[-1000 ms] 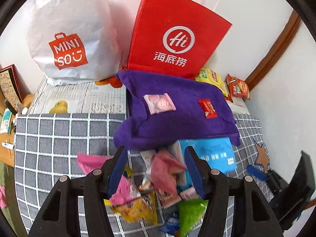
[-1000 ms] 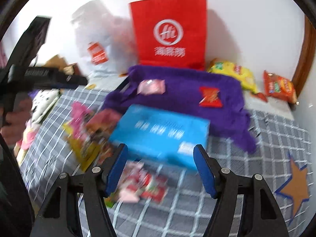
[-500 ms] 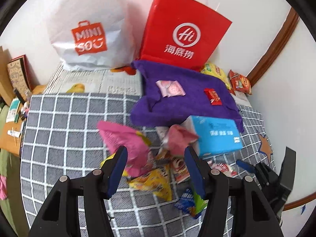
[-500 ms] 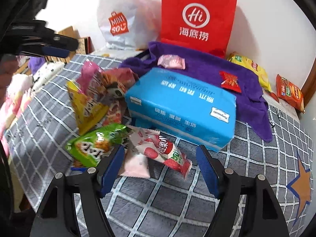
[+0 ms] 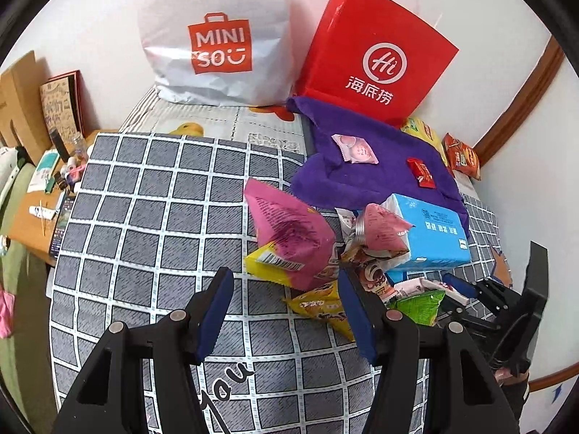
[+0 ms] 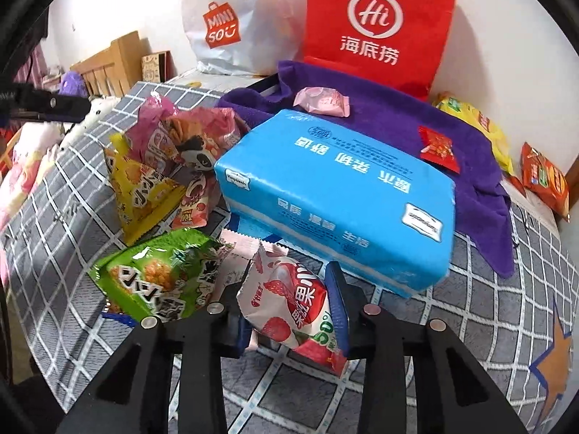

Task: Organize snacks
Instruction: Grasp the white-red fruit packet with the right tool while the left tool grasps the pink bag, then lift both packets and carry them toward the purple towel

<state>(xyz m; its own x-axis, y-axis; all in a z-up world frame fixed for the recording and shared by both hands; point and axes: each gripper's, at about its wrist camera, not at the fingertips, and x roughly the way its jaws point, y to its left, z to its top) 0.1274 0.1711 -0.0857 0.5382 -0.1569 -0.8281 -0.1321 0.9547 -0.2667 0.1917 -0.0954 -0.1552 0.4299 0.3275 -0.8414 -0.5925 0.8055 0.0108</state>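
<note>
Left wrist view: left tongs (image 5: pixel 284 305) hang apart over the checked bedspread (image 5: pixel 152 217) with nothing between them; the pink snack bag (image 5: pixel 289 233) sits just ahead, toward the right finger. Right wrist view: right tongs (image 6: pixel 289 302) are clamped on the strawberry snack packet (image 6: pixel 289 303), right beside the green snack bag (image 6: pixel 155 278) and in front of the blue tissue pack (image 6: pixel 336 195).

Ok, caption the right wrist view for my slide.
Right hand-held gripper shut on a strawberry snack packet, beside a green snack bag and a blue tissue pack.
</note>
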